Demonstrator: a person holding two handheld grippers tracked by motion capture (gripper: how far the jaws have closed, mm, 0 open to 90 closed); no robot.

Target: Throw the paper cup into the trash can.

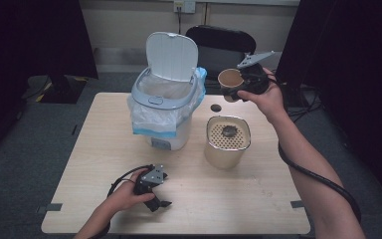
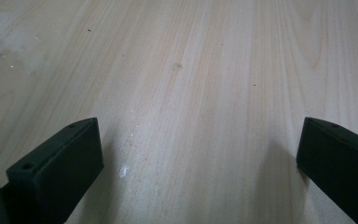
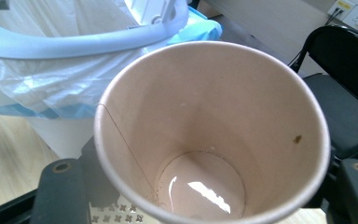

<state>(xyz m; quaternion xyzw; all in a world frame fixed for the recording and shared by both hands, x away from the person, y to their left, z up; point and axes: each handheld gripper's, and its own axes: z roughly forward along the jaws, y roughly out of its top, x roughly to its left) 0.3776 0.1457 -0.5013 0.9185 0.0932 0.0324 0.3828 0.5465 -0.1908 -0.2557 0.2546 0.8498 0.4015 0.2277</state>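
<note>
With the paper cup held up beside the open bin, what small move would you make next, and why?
Probably carry the paper cup left over the bin. The right tongs grip it beside the rim, the lid stands open, and the cup looks nearly empty, with a little liquid at the bottom.

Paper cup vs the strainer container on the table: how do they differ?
The paper cup is held up in the right claw, tipped sideways toward the bin; the strainer container stands upright on the table. The paper cup is round and smaller; the strainer container is wider, with rounded-square sides. The paper cup's mouth is open; the strainer container is capped by a perforated insert. Both are tan.
</note>
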